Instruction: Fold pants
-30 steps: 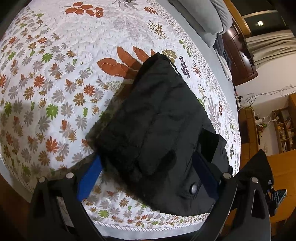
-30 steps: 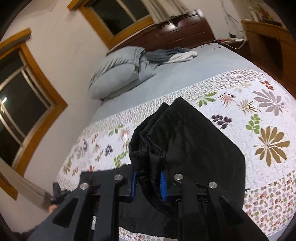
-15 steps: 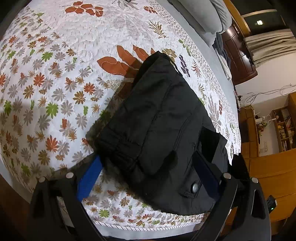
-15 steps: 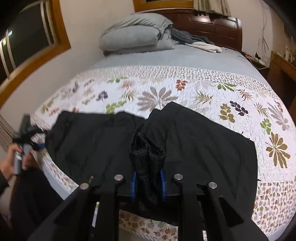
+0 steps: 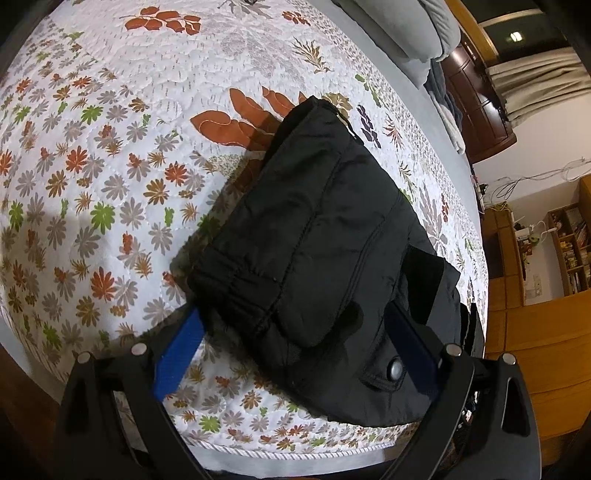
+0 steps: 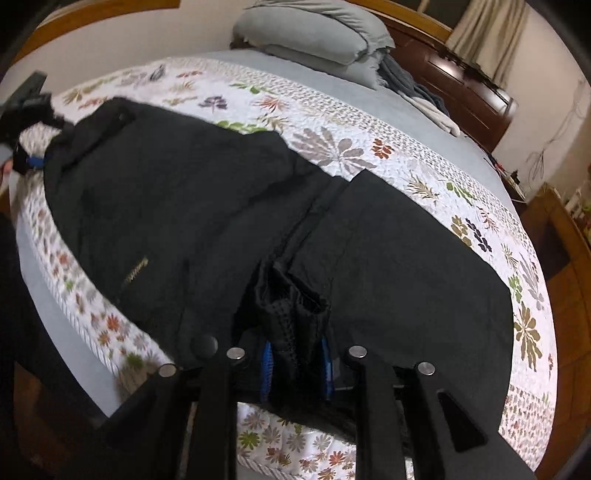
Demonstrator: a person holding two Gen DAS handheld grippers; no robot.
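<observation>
Black pants (image 5: 317,258) lie on a floral quilt (image 5: 92,166) on the bed, near its front edge. In the left wrist view my left gripper (image 5: 295,343) is open, its blue-padded fingers (image 5: 177,358) spread on both sides of the waistband end with the snap button (image 5: 396,367). In the right wrist view the pants (image 6: 221,206) stretch across the bed. My right gripper (image 6: 295,354) is shut on a bunched fold of the pants (image 6: 291,310) near the crotch seam. The left gripper also shows far left in the right wrist view (image 6: 29,155).
Grey pillows (image 6: 314,33) and loose clothes (image 6: 417,96) lie at the head of the bed by a dark wooden headboard (image 6: 461,85). A wooden shelf unit (image 5: 569,251) and cabinet stand to the right of the bed. The bed edge (image 6: 74,321) drops to the floor.
My right gripper has swung left and lowered, carrying the gripped fold, so the pants now lie spread out flat. The left gripper has stayed open around the waistband.
</observation>
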